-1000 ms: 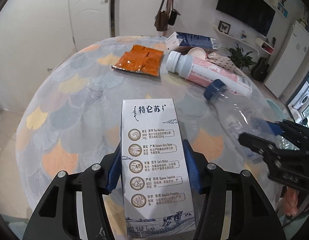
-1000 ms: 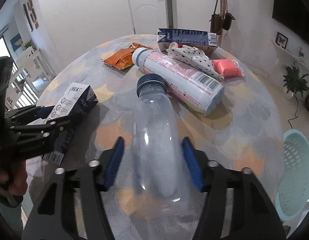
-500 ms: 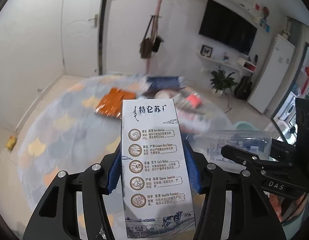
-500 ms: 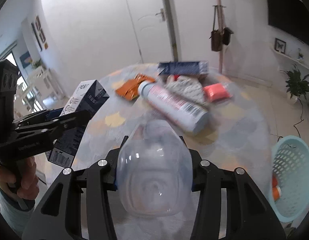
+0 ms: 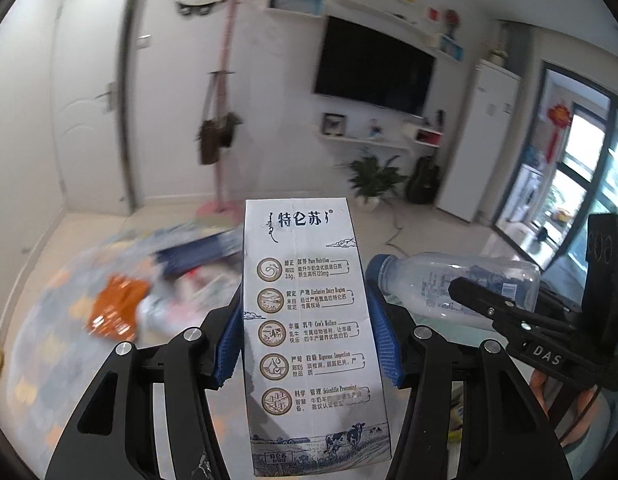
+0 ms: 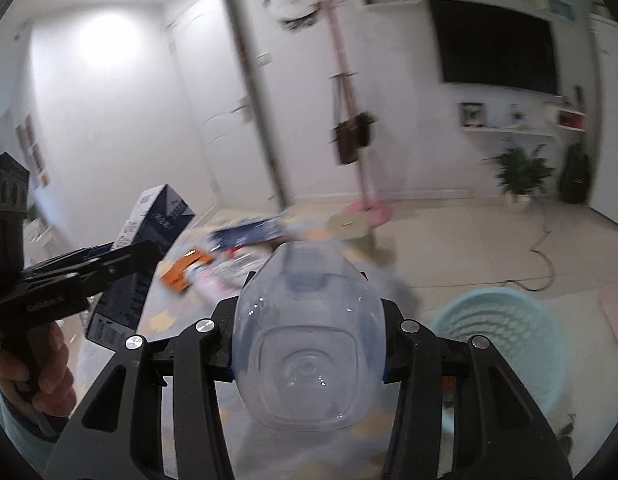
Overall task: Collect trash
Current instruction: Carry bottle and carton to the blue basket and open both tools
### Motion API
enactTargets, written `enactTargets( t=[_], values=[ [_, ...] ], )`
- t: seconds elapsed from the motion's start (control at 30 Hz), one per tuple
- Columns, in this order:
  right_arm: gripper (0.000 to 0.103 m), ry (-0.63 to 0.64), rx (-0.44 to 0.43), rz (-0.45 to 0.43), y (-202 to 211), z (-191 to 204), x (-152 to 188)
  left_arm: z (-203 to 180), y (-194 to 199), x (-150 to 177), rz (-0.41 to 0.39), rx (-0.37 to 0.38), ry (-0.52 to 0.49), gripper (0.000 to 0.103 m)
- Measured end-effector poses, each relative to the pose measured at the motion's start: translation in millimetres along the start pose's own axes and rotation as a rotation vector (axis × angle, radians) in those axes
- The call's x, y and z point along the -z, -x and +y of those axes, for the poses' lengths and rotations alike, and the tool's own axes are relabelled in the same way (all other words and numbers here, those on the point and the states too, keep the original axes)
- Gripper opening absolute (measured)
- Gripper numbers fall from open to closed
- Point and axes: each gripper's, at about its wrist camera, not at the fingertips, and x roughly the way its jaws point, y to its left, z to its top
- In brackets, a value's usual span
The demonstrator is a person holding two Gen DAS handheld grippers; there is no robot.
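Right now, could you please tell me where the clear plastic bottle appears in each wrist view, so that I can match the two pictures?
Left wrist view: the clear plastic bottle lies sideways at right of centre, blue cap towards the milk carton, held by the right gripper.
Right wrist view: the bottle fills the lower centre, seen base-on between the jaws.
Shared landmark: the pink coat stand with hanging brown bags.
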Motion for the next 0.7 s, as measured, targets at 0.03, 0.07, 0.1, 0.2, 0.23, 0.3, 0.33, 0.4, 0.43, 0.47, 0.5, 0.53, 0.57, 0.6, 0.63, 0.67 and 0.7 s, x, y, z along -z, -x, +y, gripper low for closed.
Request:
enactTargets(
  t=[0.03, 0.07, 0.1, 0.2, 0.23, 0.3, 0.33, 0.4, 0.43, 0.47, 0.5, 0.53, 0.57, 0.6, 0.63, 0.67, 0.7],
  values=[
    [0.044, -0.009, 0.026, -0.009, 3.9, -9.3, -0.9, -7.6, -6.9, -3.4, 0.002, 0.012, -0.009, 0.054],
    [0.044, -0.019, 0.058, -0.018, 8.2, -20.5, -1.5, -20.5, -17.7, -8.5, 0.007, 0.031, -0.022, 0.054],
    [0.044, -0.034, 0.089, -0.022, 11.7, -33.2, -1.5, -27.8, -25.0, -10.3, 0.011, 0.043, -0.027, 0.054],
    [0.044, -0.093, 0.152, -0.021, 18.0, -67.9, 2.5, -58.6, -62.1, -14.3, 0.053, 0.103, -0.042, 0.054],
    [0.044, -0.109, 0.168, -0.018, 19.1, -77.1, 4.3, -64.6, -71.7, -13.3, 0.068, 0.112, -0.048, 0.054],
    [0.044, -0.147, 0.212, -0.004, 17.4, -99.0, 10.2, -83.1, -100.2, -9.3, 0.116, 0.137, -0.065, 0.054],
    [0.044, -0.160, 0.228, 0.005, 15.7, -107.6, 13.4, -92.1, -113.6, -7.1, 0.139, 0.152, -0.071, 0.054],
    [0.044, -0.189, 0.263, 0.033, 9.3, -127.6, 21.7, -103.3, -137.7, -1.3, 0.175, 0.168, -0.079, 0.054],
    [0.044, -0.201, 0.274, 0.047, 5.7, -134.8, 25.5, -108.9, -149.1, 1.9, 0.194, 0.178, -0.084, 0.054],
    [0.044, -0.220, 0.285, 0.067, 1.7, -144.8, 30.2, -114.2, -159.1, 5.7, 0.212, 0.184, -0.087, 0.054],
    [0.044, -0.233, 0.290, 0.080, -2.0, -151.9, 33.1, -119.9, -171.2, 10.2, 0.236, 0.190, -0.090, 0.054],
    [0.044, -0.252, 0.300, 0.098, -6.4, -161.2, 37.9, -125.8, -183.9, 15.7, 0.263, 0.200, -0.097, 0.054],
    [0.044, -0.267, 0.311, 0.113, -10.1, -169.2, 41.9, -129.9, -194.0, 20.3, 0.287, 0.210, -0.108, 0.054],
    [0.044, -0.281, 0.320, 0.125, -12.4, -175.6, 46.3, -134.3, -200.9, 23.8, 0.301, 0.210, -0.115, 0.054],
    [0.044, -0.300, 0.329, 0.142, -17.5, -183.3, 51.1, -138.1, -210.2, 29.5, 0.319, 0.206, -0.124, 0.054],
    [0.044, -0.312, 0.335, 0.155, -20.7, -188.6, 54.7, -140.6, -219.1, 35.0, 0.338, 0.205, -0.130, 0.054],
    [0.044, -0.333, 0.344, 0.177, -25.9, -196.9, 59.8, -140.9, -224.9, 38.5, 0.351, 0.207, -0.132, 0.054]
  ],
)
